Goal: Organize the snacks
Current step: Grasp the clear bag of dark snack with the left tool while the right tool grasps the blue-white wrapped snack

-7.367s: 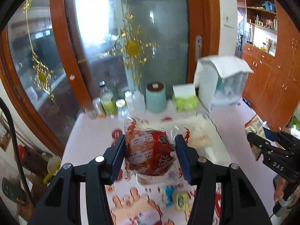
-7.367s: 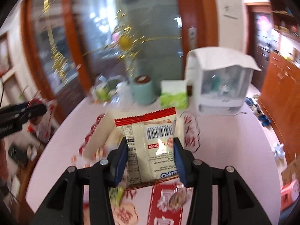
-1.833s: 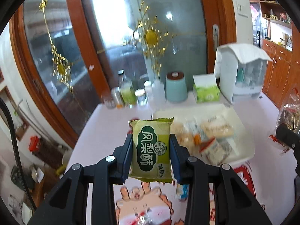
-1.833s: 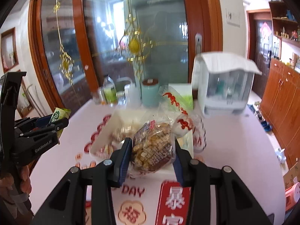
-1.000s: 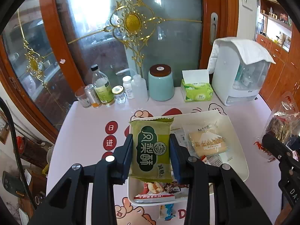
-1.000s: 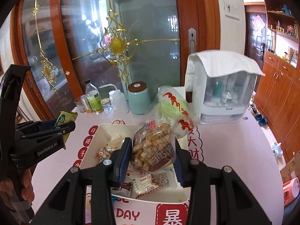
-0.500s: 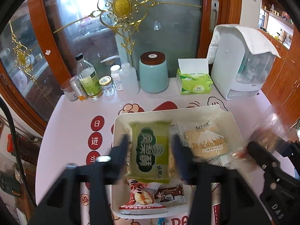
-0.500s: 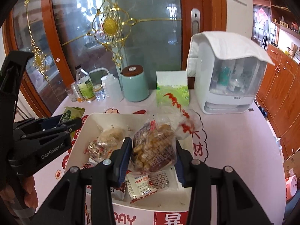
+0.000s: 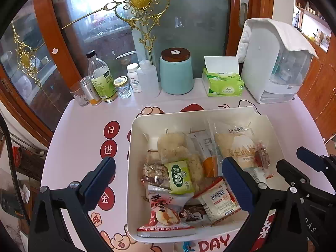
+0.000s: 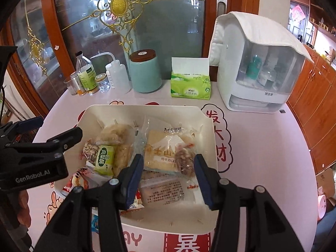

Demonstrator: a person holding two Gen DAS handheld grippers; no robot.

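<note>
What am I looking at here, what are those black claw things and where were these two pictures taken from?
Those black claws are hand-held grippers, one in each of a person's hands, with a fisheye camera on each looking forward along its two fingers. One picture comes from the left gripper, the other from the right gripper. Both hang over a white tray full of wrapped snacks on a pink table with red cartoon prints. The left gripper's jaws are opening and hold nothing; a green pineapple-cake packet lies in the tray below. The right gripper's jaws are opening too, and a clear bag of brown snack lies in the tray between them. At the back stand a teal jar, a tissue pack and some bottles.
</note>
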